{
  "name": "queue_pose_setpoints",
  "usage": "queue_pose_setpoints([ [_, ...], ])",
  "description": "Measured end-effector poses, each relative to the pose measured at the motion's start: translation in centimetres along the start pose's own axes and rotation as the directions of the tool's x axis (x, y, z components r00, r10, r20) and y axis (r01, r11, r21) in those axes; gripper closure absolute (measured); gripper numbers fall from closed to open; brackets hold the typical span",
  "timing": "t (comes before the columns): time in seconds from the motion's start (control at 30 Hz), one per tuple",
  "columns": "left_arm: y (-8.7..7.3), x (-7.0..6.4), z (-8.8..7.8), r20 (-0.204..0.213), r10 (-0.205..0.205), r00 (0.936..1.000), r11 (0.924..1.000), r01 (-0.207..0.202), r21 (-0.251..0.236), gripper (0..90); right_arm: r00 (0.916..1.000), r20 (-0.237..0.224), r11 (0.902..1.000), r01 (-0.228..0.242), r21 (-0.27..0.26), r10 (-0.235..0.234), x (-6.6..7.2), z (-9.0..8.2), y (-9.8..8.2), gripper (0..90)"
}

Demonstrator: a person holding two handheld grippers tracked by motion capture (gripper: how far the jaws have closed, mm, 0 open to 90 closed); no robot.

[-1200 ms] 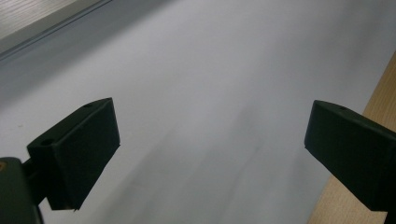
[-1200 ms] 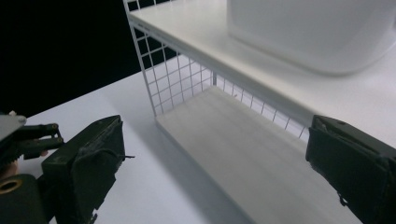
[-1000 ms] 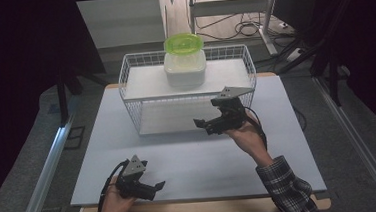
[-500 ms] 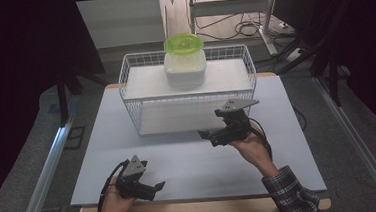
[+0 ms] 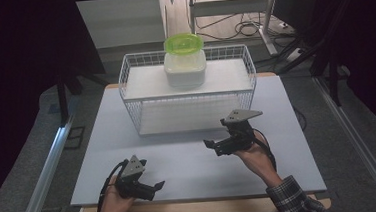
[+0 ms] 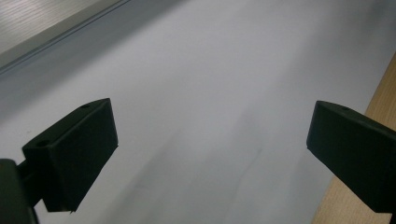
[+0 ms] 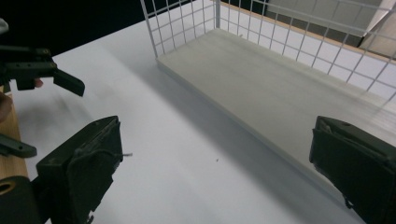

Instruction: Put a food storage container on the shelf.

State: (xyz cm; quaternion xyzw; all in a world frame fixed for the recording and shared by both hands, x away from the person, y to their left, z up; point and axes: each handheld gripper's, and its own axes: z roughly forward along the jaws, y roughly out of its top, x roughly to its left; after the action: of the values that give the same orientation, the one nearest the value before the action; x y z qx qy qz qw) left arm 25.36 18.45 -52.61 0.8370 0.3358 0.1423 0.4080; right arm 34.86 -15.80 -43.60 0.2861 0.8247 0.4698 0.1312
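Both grippers [image 5: 157, 184] [image 5: 209, 143] low, jaws apart

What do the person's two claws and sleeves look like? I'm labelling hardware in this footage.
Both are black two-jaw tools. The left claw and the right claw each carry a grey three-cornered plate on top and trail a black cable toward the wrist. In the gripper views the jaws are blocky, matt black pads. The right forearm wears a dark plaid sleeve; the left hand shows no clear sleeve.
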Motion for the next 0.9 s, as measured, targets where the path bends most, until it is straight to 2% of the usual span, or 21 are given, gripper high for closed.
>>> queue_pose_setpoints([
  [0.2,0.0,0.0,0.0,0.004,-0.014,0.9999,0.9998,0.014,-0.012,1.3,0.9999,0.007,0.9996,-0.012,0.025,0.012,0.0,-0.1,-1.9,2.8],
  [0.47,0.0,0.0,0.0,0.007,-0.011,0.9999,0.9999,0.011,-0.006,1.2,0.9994,0.029,0.9978,0.015,0.064,-0.017,0.0,-0.2,-4.1,2.9],
  [0.63,0.0,0.0,0.0,0.009,-0.010,0.9999,0.9999,0.010,-0.003,1.2,0.9993,0.034,0.9960,0.011,0.089,-0.014,0.0,0.1,-5.5,2.3],
  [0.73,0.0,0.0,0.1,0.010,-0.008,0.9999,1.0000,0.008,0.004,1.2,0.9995,0.032,0.9937,0.001,0.112,-0.005,0.2,0.4,-6.5,2.1],
  [0.9,-0.1,-0.1,0.3,0.012,0.003,0.9999,0.9998,-0.003,0.018,1.2,0.9992,0.034,0.9881,0.015,0.153,-0.021,0.3,1.1,-7.3,1.8],
])
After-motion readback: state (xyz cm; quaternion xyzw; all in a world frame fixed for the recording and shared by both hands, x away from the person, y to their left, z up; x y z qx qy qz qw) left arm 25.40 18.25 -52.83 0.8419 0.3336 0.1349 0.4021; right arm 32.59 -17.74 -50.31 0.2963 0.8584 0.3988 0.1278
